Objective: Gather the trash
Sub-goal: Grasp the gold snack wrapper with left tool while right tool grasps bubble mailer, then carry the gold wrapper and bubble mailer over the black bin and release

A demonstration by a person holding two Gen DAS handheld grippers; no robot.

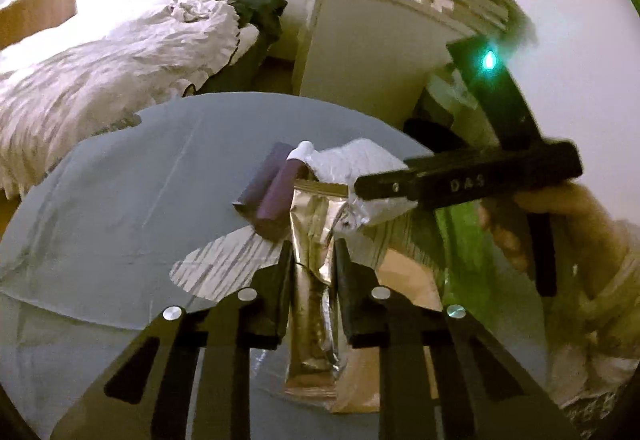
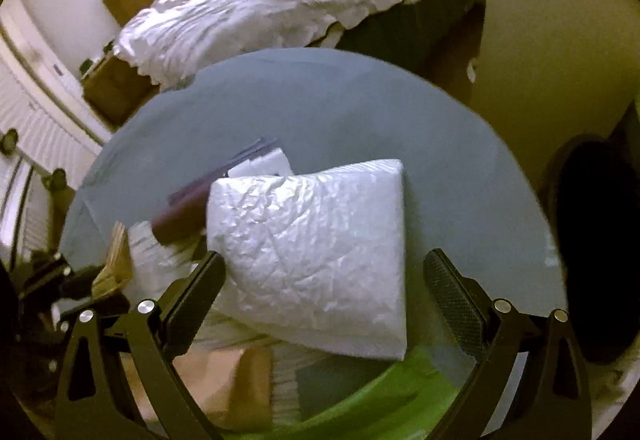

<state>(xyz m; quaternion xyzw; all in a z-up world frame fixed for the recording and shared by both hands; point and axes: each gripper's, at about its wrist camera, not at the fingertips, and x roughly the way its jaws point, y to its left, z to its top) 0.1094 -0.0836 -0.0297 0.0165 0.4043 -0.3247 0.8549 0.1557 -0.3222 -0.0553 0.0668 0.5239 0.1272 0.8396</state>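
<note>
My left gripper (image 1: 313, 252) is shut on a gold foil wrapper (image 1: 314, 280) and holds it above the round table with the blue-grey cloth (image 1: 120, 200). A purple box (image 1: 266, 192) and a white crinkled plastic bag (image 1: 360, 176) lie on the table beyond it. My right gripper (image 2: 324, 276) is open over the white bag (image 2: 316, 256), its fingers either side of the bag's near part. The purple box (image 2: 188, 206) lies to the bag's left. The right gripper's body (image 1: 472, 182) shows at right in the left wrist view, and the left gripper with the gold wrapper (image 2: 114, 264) shows at the left edge of the right wrist view.
A green bin rim (image 2: 380, 396) and brown paper (image 2: 224, 384) lie below the table's near edge. A bed with white bedding (image 1: 100, 80) stands behind the table. A white cabinet (image 1: 372, 52) with toys on top is at back right. A dark chair (image 2: 592, 240) is at right.
</note>
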